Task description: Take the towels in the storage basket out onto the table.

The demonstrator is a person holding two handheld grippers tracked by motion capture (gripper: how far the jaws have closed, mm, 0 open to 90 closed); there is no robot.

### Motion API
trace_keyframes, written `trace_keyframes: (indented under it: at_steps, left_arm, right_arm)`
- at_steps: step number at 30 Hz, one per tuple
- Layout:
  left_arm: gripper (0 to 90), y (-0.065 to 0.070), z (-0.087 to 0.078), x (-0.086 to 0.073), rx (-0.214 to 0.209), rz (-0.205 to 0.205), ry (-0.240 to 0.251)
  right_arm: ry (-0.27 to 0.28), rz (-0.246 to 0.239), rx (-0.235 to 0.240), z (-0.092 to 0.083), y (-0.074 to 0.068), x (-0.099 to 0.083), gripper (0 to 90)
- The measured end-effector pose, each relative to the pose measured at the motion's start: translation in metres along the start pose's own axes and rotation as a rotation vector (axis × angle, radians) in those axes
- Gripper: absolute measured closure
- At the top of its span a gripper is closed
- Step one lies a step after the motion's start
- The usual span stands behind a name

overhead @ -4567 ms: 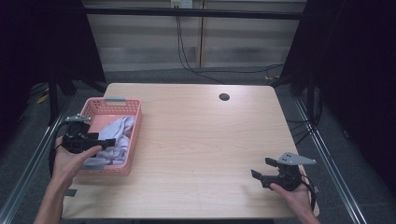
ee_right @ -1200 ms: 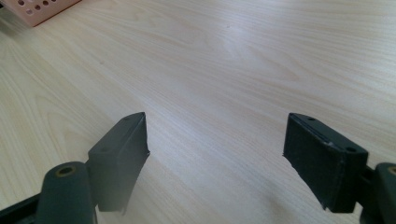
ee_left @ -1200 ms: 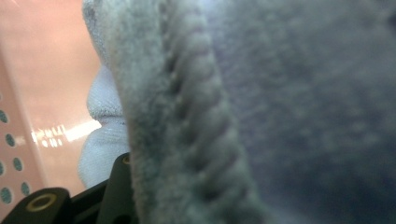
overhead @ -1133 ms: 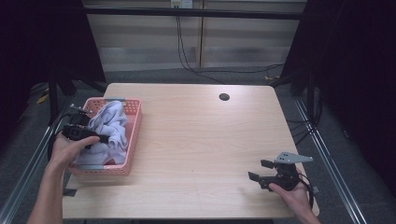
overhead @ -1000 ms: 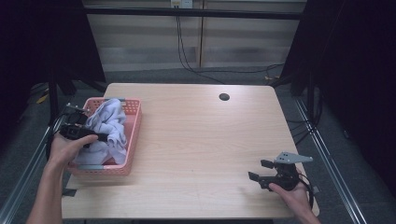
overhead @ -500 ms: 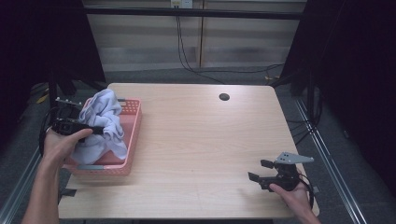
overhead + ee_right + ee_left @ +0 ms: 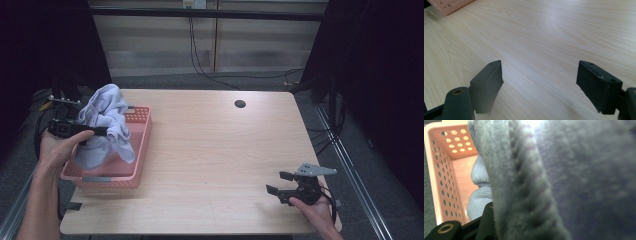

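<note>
— Wooden surface (image 7: 210,150), seen from above?
— Pink basket (image 7: 142,145) at its left edge; the left gripper (image 7: 95,131) grips a grey cloth (image 7: 107,112) above it. Right gripper (image 7: 277,185) near right, fingers apart.
— Left gripper view?
— Cloth (image 7: 564,180) pressed close, basket (image 7: 446,170) behind.
— Right gripper view?
— Open fingers (image 7: 486,80) over bare wood (image 7: 544,37).
</note>
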State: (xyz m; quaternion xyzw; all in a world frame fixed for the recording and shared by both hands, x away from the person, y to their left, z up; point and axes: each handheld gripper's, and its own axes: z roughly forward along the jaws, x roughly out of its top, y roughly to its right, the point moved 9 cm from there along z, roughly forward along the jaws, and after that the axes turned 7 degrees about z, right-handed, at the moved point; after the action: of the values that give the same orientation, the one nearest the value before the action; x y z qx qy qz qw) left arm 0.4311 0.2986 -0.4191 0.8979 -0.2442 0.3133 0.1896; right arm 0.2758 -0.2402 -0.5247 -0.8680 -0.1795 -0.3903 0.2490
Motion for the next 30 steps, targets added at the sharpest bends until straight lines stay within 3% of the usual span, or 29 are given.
trace_keyframes:
  at_steps: [14, 22, 30]
  left_arm:
    - [52.6, 0.014, -0.019, 0.019, -0.003, 0.021, 0.066]
    - [52.6, 0.045, -0.033, 0.043, -0.027, 0.085, 0.129]
    - [52.5, 0.078, -0.024, 0.053, -0.072, 0.141, 0.141]
  right_arm:
    - [-0.001, 0.0, 0.001, -0.001, 0.001, -0.001, 20.7]
    - [-0.001, -0.005, -0.002, 0.0, 0.002, 0.0, 20.7]
    - [-0.003, -0.007, -0.003, -0.001, 0.003, 0.0, 20.7]
